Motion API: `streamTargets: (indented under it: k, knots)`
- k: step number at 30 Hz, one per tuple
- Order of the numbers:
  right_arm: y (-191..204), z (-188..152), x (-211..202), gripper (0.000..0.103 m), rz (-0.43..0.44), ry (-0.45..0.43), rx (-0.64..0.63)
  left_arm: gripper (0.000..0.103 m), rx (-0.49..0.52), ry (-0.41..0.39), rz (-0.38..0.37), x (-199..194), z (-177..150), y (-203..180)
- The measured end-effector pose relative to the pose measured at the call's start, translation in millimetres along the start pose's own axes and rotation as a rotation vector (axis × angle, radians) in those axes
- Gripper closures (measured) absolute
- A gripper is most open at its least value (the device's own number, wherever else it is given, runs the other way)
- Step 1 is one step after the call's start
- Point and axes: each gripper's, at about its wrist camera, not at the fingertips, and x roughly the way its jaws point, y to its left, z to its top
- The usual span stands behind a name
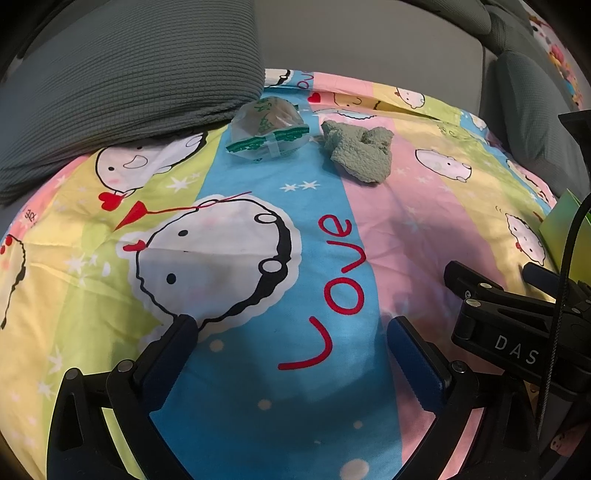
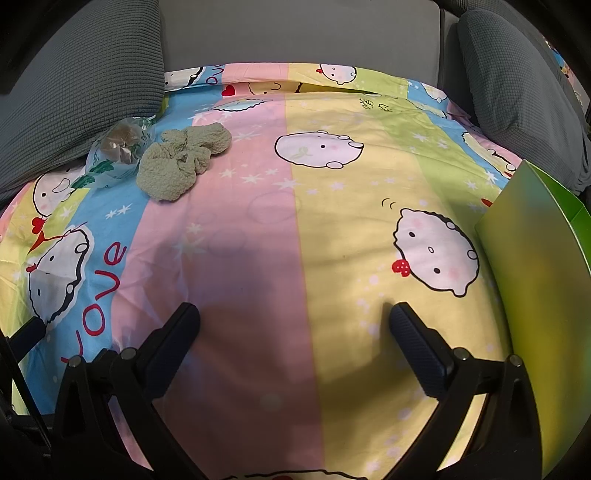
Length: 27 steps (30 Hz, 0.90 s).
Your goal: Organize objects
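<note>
A clear plastic bag with green print and a brown bun inside [image 1: 267, 129] [image 2: 118, 147] lies at the far side of the cartoon bedsheet [image 1: 406, 229] [image 2: 258, 240]. Right beside it is a crumpled pale green cloth [image 1: 360, 149] [image 2: 181, 166]. My left gripper [image 1: 290, 325] stands open over the blue stripe with the red word "Love", nothing between its fingers. My right gripper [image 2: 293, 314] is open over the pink and yellow stripes, also empty. Both grippers are well short of the two objects. The right gripper's body [image 1: 517, 325] shows at the right of the left wrist view.
A grey cushion [image 1: 122, 85] [image 2: 74, 85] lies at the back left, touching the bag. Another grey cushion [image 2: 517, 92] sits at the back right. A green box [image 2: 543, 280] [image 1: 561, 229] stands at the right edge of the sheet. Grey upholstery [image 2: 295, 33] runs behind.
</note>
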Motion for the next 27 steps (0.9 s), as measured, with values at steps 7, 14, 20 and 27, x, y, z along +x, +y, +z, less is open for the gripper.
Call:
streamTargets:
  k: [7,14,20,27]
  knots:
    - [0.5,0.2,0.1,0.001,-0.001,0.0,0.0,0.001,0.001,0.0,0.0,0.2,0.1,0.3]
    - [0.6,0.8,0.3,0.001,-0.001,0.0,0.0,0.001,0.004,0.0,0.002,1.0,0.0,0.0]
    - [1.3,0.4,0.5,0.001,-0.003,0.0,0.0,0.001,0.004,0.001,0.002,1.4,0.3,-0.1]
    - [1.1,1.1,-0.1,0.001,0.0,0.002,0.003,0.001,0.011,0.042,-0.004,0.7,5.7,2.2]
